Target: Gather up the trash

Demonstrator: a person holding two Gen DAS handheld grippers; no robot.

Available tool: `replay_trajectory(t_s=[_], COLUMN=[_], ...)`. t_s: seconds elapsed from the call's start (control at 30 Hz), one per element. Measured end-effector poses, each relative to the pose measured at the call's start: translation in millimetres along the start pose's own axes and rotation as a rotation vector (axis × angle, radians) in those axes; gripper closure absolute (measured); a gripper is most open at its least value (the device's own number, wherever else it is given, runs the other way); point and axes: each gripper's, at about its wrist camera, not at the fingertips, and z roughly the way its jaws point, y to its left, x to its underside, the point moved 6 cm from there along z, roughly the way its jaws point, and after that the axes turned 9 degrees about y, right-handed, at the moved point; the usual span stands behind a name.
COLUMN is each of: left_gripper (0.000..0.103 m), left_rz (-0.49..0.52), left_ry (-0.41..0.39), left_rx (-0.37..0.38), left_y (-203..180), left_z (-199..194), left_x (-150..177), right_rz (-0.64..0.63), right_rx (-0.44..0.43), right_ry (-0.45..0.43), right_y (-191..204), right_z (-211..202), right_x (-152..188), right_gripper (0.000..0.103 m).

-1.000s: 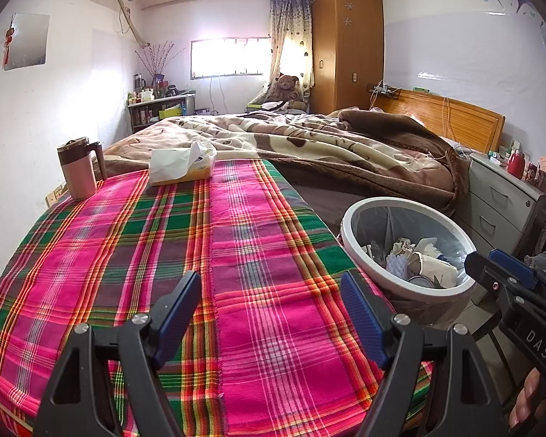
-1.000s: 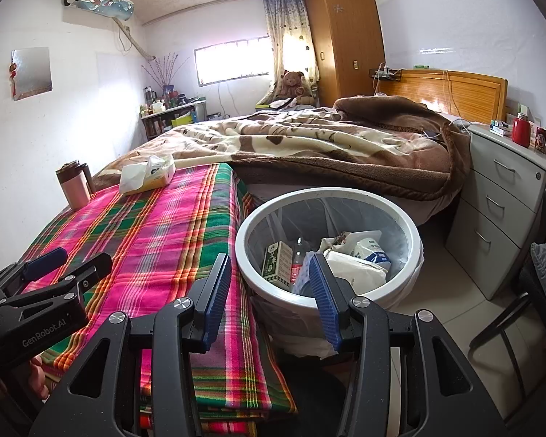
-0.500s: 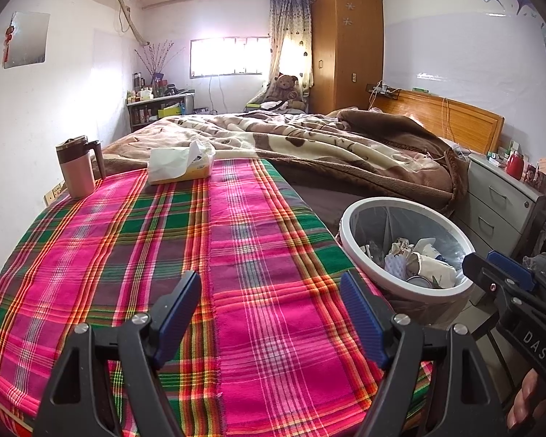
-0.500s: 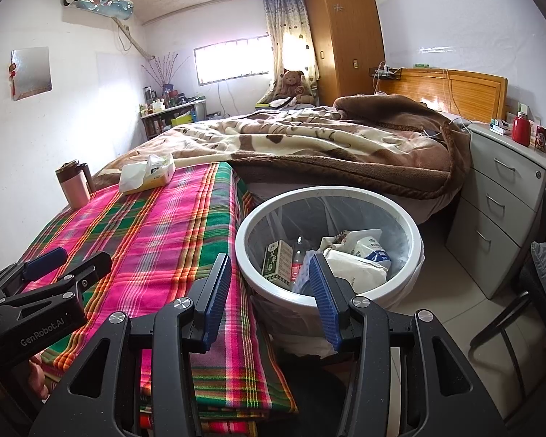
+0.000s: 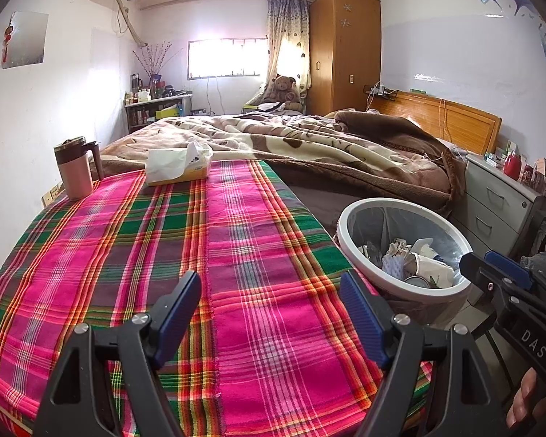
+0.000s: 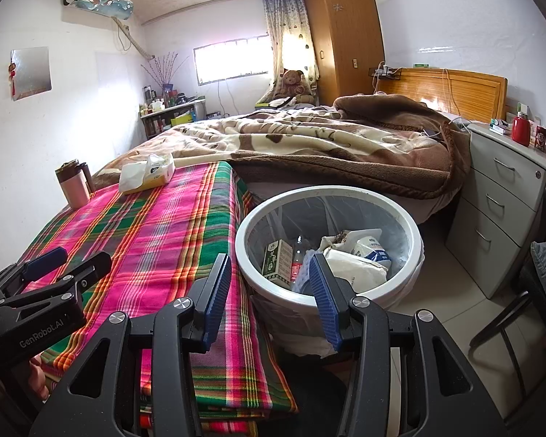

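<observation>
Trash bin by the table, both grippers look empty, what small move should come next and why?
Probably draw both grippers back and stop. The left gripper and right gripper are open and empty, the trash bin already holds cartons and wrappers, and the plaid table carries only a tissue box and a mug, neither obviously trash.

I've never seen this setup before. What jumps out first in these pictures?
The bright pink-and-green plaid cloth over the table fills the foreground. Right of it stands a white trash bin with cartons and wrappers inside. Both the left gripper and right gripper are open and empty.
</observation>
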Motion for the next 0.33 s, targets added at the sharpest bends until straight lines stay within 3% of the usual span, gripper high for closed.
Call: replay_trajectory(t_s=[0.33], left_gripper=[0.023], left_rz=[-0.005], left_ry=[0.007], left_rx=[-0.004], left_y=[-0.6], left_z=[0.6], left_x=[2.1], right_rz=[0.001], right_rx=[0.000], right_ry=[0.001], right_y=[-0.1], right_z=[-0.1], right_x=[0.0], right_gripper=[0.057])
